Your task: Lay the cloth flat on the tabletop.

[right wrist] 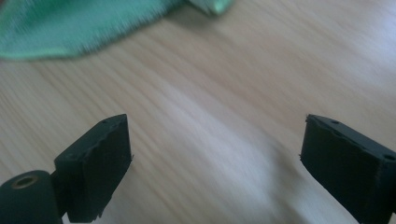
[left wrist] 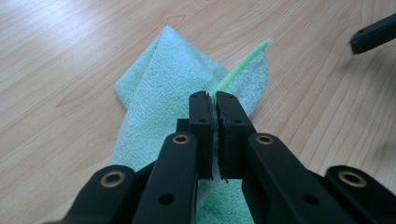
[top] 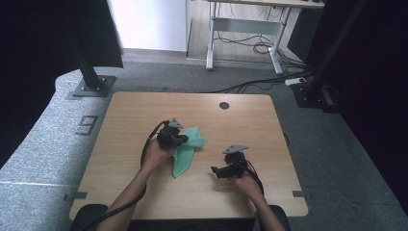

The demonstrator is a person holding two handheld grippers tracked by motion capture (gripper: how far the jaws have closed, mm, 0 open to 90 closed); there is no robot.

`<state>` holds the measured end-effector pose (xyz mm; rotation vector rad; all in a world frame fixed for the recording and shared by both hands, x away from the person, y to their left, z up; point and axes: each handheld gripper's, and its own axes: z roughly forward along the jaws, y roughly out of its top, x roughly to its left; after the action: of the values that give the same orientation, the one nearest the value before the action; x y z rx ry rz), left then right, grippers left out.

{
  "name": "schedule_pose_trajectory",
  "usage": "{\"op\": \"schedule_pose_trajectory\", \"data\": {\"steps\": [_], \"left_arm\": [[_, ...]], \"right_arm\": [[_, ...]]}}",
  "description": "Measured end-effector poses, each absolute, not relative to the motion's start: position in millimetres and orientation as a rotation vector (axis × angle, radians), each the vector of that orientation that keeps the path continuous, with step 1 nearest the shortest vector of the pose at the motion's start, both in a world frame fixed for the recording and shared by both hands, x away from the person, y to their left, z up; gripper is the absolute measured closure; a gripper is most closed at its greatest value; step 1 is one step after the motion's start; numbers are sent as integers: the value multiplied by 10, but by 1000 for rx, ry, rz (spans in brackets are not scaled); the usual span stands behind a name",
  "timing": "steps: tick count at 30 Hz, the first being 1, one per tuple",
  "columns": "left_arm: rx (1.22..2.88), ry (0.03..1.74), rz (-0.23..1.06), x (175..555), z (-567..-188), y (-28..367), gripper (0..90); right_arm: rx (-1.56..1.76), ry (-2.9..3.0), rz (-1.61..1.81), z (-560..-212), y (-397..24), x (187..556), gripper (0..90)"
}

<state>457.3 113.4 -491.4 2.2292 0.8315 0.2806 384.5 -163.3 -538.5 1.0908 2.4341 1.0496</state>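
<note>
Left tongs (left wrist: 210, 100) are pressed together on a raised edge of the green cloth (left wrist: 159, 93), which lies crumpled near the middle of the table (top: 144, 106), just under my left hand (top: 155, 155). Right tongs (right wrist: 215, 154) are spread wide with nothing between them, over bare wood a little apart from the cloth. My pinch is thin: only a fold of hem sits between the pads, so I think a quick lift could let it slip out. If I grab with the right too near the left, the cloth may bunch instead of opening flat.
</note>
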Motion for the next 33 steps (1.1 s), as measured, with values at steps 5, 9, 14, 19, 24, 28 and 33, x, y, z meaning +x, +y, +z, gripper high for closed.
{"op": "schedule_pose_trajectory", "data": {"steps": [5,9,14,19,24,28,33], "left_arm": [[2229,829,285,4580,-4920,1147,854],[2232,825,294,4578,-4926,1164,854],[2222,830,302,4586,-4924,1184,854],[2209,837,308,4601,-4914,1207,854],[2193,851,322,4619,-4894,1268,854],[2162,877,340,4637,-4857,1357,854],[2116,905,383,4650,-4780,1492,853]], "right_arm": [[1057,2449,1063,-5342,-1336,3984,84],[1049,2448,1072,-5341,-1127,4097,84],[1063,2440,1074,-5358,-927,4209,75],[1073,2415,1055,-5380,-765,4288,71],[1019,2430,964,-5442,-670,4315,71],[1005,2417,964,-5479,-697,4298,66],[1034,2424,998,-5498,-800,4254,86]]}}
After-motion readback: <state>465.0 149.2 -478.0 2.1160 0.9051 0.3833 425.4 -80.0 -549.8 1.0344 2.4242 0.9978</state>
